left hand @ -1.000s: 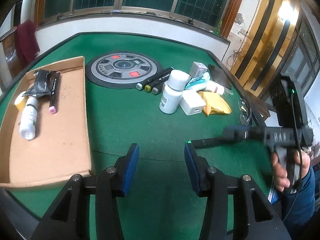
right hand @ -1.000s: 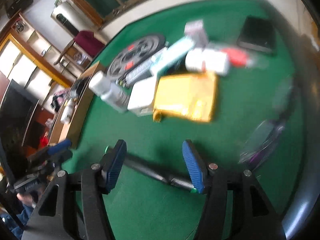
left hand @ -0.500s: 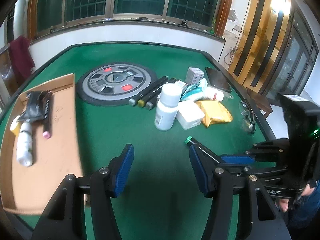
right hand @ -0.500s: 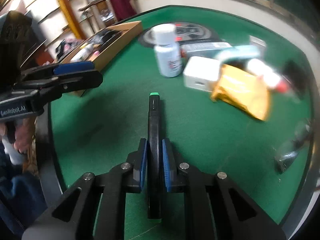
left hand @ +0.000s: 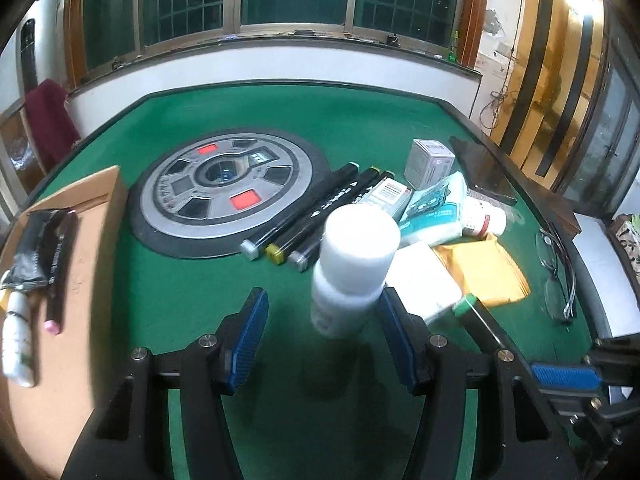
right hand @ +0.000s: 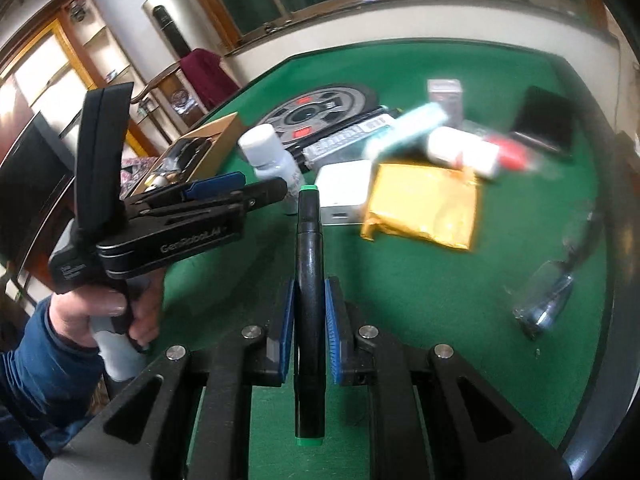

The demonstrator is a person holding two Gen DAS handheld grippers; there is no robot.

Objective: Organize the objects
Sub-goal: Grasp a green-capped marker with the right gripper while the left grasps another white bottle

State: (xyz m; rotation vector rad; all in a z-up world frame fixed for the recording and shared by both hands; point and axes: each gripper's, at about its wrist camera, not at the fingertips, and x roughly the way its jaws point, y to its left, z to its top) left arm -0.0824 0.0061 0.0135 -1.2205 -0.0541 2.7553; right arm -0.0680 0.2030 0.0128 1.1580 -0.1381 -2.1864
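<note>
The right claw (right hand: 307, 320) is clamped on a black marker (right hand: 308, 280) with green ends, above the green tabletop (right hand: 420, 300). The left claw (left hand: 320, 332) is closing around a white bottle (left hand: 352, 268), pads not touching. The cardboard tray (left hand: 80, 280) holds a small bottle (left hand: 16, 336), a pen and a black packet.
</note>
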